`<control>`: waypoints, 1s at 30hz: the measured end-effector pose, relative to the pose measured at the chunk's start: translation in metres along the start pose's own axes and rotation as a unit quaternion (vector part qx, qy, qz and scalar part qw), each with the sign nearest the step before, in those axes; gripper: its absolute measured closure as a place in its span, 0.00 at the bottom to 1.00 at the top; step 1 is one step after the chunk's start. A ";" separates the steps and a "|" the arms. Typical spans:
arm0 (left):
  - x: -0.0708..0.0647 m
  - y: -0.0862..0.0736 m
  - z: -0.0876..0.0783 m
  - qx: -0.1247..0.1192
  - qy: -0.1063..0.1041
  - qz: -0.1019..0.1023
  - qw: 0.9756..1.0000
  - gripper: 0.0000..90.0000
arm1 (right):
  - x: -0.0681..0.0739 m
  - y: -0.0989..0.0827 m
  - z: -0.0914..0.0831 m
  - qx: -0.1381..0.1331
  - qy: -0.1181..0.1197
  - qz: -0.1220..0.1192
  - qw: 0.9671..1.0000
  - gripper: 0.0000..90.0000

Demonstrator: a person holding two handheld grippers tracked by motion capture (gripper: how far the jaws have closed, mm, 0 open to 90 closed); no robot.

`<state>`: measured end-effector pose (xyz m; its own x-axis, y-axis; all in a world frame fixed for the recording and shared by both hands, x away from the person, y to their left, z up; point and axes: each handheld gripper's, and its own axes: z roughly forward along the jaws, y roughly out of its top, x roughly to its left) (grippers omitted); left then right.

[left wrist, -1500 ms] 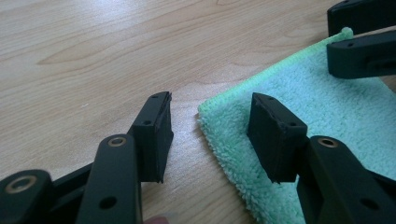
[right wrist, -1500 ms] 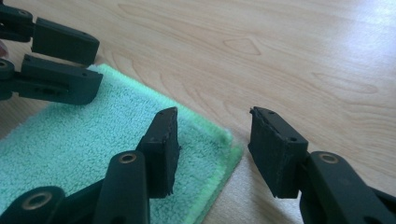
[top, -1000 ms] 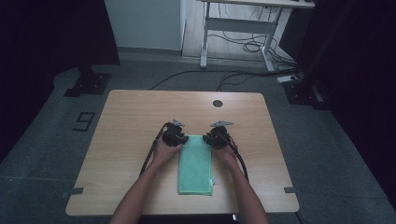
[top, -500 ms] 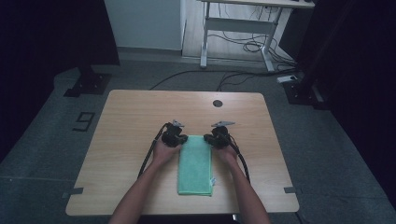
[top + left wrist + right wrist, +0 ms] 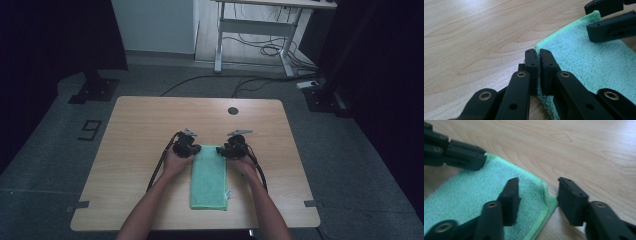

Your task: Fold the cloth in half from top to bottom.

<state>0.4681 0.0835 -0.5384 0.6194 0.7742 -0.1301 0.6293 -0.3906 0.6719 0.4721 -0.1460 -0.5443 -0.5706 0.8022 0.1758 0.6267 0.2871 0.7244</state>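
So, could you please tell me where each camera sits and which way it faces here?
High view: above the person's side, looking forward and down on the table; both forearms, the left gripper and the right gripper flank the folded green towel.
Left gripper view: rides the left gripper, along jaws pinching the towel's corner; the right gripper's jaws show top right.
Right gripper view: rides the right gripper, jaws just opened around the other far corner.
Shared: towel and wooden tabletop.

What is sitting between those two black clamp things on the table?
The far end of the green towel lies between the left hand-held gripper and right hand-held gripper, seen in the high view.
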 end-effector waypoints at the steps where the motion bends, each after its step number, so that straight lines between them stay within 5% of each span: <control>1: 0.000 0.000 0.000 0.000 0.000 0.000 1.000 0.96 | 0.001 0.000 0.000 0.006 -0.010 -0.008 1.000 0.53; 6: 0.000 0.000 0.000 0.001 -0.002 -0.003 1.000 0.95 | 0.000 0.000 0.000 0.004 -0.015 -0.014 1.000 0.54; 16: -0.002 -0.003 -0.002 -0.006 -0.001 -0.004 1.000 0.96 | 0.001 -0.001 0.003 0.006 0.029 -0.019 0.999 0.89; 30: -0.002 0.004 -0.022 -0.040 -0.009 -0.001 0.999 0.96 | 0.006 0.006 -0.014 -0.033 0.041 -0.041 0.998 0.92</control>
<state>0.4590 0.0913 -0.5197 0.6273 0.7655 -0.1435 0.5914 -0.3484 0.7272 0.4655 -0.1468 -0.5294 -0.6611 0.7316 0.1665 0.5424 0.3127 0.7798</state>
